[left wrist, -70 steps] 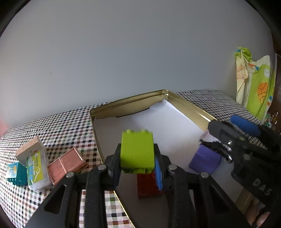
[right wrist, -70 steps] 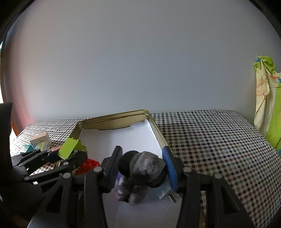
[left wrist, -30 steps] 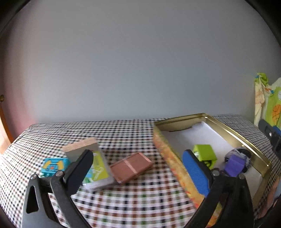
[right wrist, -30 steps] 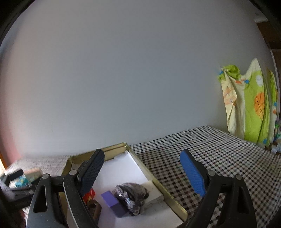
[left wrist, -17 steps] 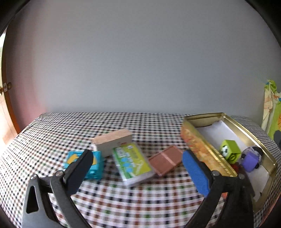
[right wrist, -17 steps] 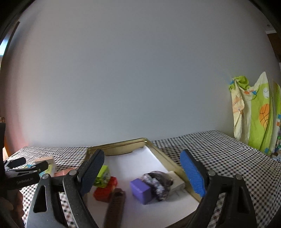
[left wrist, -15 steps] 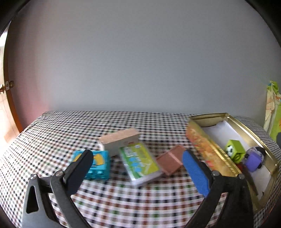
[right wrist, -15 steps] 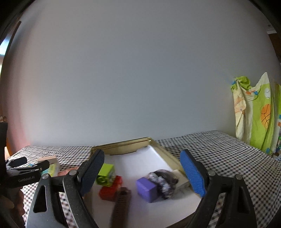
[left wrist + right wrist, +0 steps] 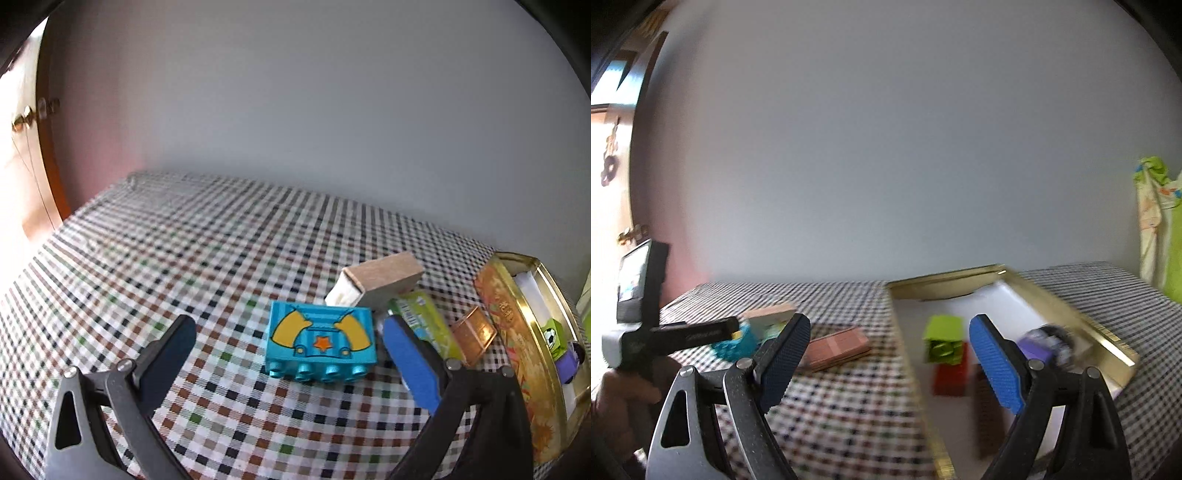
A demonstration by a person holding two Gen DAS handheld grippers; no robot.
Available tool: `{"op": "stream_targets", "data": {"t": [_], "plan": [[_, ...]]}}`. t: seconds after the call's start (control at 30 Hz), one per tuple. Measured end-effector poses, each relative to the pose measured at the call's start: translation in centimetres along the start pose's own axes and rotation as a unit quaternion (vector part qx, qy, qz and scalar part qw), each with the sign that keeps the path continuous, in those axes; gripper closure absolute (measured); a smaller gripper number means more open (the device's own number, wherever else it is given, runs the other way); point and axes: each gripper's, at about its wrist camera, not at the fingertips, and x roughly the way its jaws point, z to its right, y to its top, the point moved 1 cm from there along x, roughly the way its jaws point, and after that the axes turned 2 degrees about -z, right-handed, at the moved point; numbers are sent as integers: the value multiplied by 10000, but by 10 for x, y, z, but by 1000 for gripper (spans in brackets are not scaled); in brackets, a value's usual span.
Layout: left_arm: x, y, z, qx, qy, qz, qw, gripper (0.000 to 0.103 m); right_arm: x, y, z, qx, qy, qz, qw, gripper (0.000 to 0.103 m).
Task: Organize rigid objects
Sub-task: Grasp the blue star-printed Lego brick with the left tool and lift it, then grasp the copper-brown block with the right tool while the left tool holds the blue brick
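Observation:
A teal toy brick (image 9: pixel 320 344) with yellow shapes and an orange star lies on the checked cloth, just ahead of my left gripper (image 9: pixel 286 350), whose jaws stand open with nothing in them. Behind the brick lie a tan box (image 9: pixel 380 279), a green packet (image 9: pixel 424 321) and a reddish-brown tile (image 9: pixel 474 333). My right gripper (image 9: pixel 889 354) is open and empty above the cloth beside the gold tin (image 9: pixel 1071 306). The tin holds a green brick (image 9: pixel 943 341), a red brick (image 9: pixel 951 374), a purple block (image 9: pixel 1036 349) and a dark brown piece (image 9: pixel 984 410). The reddish-brown tile (image 9: pixel 836 347) lies left of the tin.
The left gripper's body (image 9: pixel 683 336) and the hand holding it (image 9: pixel 617 402) show at the left of the right wrist view. A grey wall backs the table. A green and yellow cloth (image 9: pixel 1158 229) hangs at the far right. A wooden door (image 9: pixel 26 166) stands at the left.
My left gripper let go of the green brick in the tin, swung left and down to the teal brick. My right gripper released the grey lump in the tin and panned left.

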Motion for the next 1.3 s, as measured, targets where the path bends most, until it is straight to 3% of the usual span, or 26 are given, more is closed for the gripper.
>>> {"op": "stream_targets", "data": {"t": [0.1,0.3,0.37,0.5,0.6,0.67,0.7,0.9,1.0,1.17,1.27,1.3], "plan": [[15,4,1,-7,-21,-266,9996,0,7,-2,-10,-7,141,-191,9997,13],[26,13,12,303,-13,-274,9992,0,14,-7,-19,-57,184,-453,9988,13],[31,12,17,479,36,-436,9979,1,17,-7,-19,-13,186,-528,9984,13],[35,7,30,709,-113,-464,9963,2,26,-8,-19,165,234,-773,9966,13],[39,4,35,863,92,-503,9950,12,35,-9,-20,329,290,-992,9941,13],[48,2,33,770,-15,-775,9940,28,39,-10,-23,408,330,-1129,9922,13],[52,1,29,686,-59,-911,9935,30,42,-10,-24,439,351,-1181,9914,13],[55,1,22,431,-149,-833,9955,30,59,-11,-28,701,409,-1382,9871,13],[57,1,16,289,-25,-796,9964,30,73,-11,-28,887,295,-1526,9839,13],[57,6,-9,-3,306,-762,9966,30,106,-12,-22,1358,211,-1914,9718,33],[55,7,-21,-55,394,-760,9963,30,129,-17,-11,1847,184,-2278,9558,39],[54,7,-22,-46,400,-760,9963,30,132,-16,-11,1873,149,-2242,9563,40]]}}
